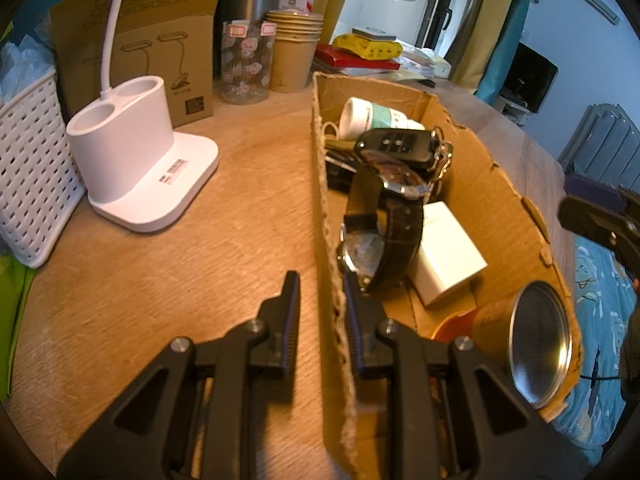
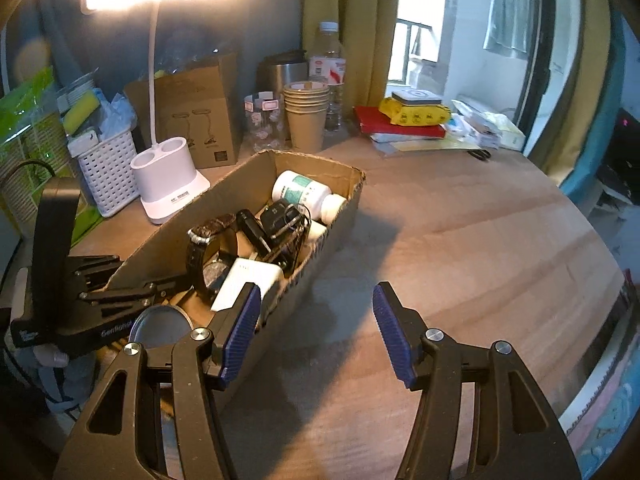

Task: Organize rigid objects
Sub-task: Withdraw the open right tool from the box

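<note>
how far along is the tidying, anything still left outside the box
Mostly done: the long cardboard box already holds the white pill bottle, black car key, leather-strap watch, white charger block and metal tin. The left gripper pinches the box wall; the right gripper is open, holding nothing. No loose items show nearby.
</note>
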Demonstrator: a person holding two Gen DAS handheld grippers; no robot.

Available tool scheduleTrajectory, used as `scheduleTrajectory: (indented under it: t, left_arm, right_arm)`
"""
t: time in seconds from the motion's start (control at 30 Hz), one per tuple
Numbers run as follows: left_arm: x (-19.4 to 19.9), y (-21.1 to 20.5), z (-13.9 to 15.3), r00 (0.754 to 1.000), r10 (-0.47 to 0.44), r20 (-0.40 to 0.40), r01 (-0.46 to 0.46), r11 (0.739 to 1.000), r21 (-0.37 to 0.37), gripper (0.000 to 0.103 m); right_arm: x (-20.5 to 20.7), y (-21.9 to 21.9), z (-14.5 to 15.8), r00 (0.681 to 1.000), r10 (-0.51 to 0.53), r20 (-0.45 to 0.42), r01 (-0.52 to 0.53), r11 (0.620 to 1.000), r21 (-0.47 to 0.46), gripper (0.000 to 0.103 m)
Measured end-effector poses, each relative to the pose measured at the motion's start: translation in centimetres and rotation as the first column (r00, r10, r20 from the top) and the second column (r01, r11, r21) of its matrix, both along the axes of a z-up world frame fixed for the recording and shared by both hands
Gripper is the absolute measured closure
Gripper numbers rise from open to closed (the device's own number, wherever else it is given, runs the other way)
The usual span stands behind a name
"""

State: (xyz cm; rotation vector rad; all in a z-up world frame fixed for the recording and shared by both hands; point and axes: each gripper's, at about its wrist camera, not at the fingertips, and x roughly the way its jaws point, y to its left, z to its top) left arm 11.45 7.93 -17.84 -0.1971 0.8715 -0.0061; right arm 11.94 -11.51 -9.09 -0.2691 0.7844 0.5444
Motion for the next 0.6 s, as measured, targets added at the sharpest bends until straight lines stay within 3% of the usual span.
scheduleTrajectory:
  t: [0.3, 0.6]
  left_arm:
    - [0.0, -0.1, 0.1, 1.000, 0.003, 0.001, -0.003, 1.000, 0.015, 0.080]
    - [0.5, -2.9, 0.3, 0.999, -0.036, 0.008, 0.036, 0.998, 0.057, 0.080]
  right_arm:
    - [-2.1, -1.4, 0.2, 0.998, -0.060, 0.010, 0.060, 0.998, 0.016, 0.041]
    - [-2.8, -2.5, 0.1, 0.996, -0.090, 0.002, 0.090, 0.995, 0.044, 0.041]
